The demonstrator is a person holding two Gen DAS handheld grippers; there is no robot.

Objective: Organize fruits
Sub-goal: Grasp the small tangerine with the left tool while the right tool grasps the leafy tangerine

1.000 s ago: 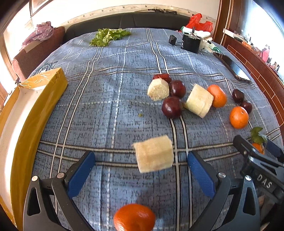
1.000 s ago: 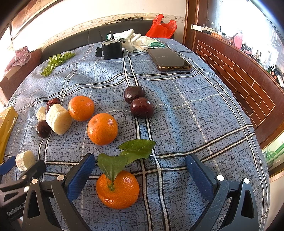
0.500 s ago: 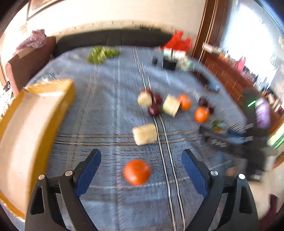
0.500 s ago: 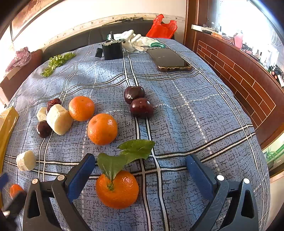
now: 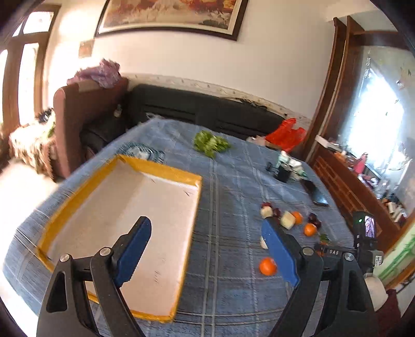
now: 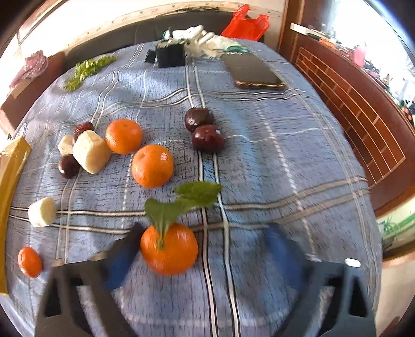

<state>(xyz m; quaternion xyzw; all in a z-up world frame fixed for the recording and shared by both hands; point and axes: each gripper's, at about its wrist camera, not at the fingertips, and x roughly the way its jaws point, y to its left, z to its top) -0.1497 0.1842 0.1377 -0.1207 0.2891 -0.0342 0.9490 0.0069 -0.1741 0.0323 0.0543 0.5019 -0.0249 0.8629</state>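
Observation:
My right gripper (image 6: pixel 202 251) points down at a leafy orange (image 6: pixel 168 248) on the blue plaid cloth. Its jaws are closing with the orange between them. The left pad is right at the fruit and the right pad is well clear. My left gripper (image 5: pixel 206 248) hangs high over the yellow-rimmed tray (image 5: pixel 192 181), jaws closing on nothing. More oranges (image 6: pixel 152 166) (image 6: pixel 124 136), dark plums (image 6: pixel 208 138), banana pieces (image 6: pixel 90 155) (image 6: pixel 41 211) and a small orange (image 6: pixel 29 261) lie scattered on the cloth.
At the far end of the cloth lie a phone (image 6: pixel 255 72), a black box (image 6: pixel 171 54), leafy greens (image 6: pixel 87 68) and a red bag (image 6: pixel 245 24). A dark sofa (image 5: pixel 207 111) stands behind and a wooden cabinet (image 6: pixel 363 103) runs along the right.
My left gripper rose and swung left, away from the banana piece and small orange, to face the tray. Both grippers' jaws narrowed, the right around the leafy orange.

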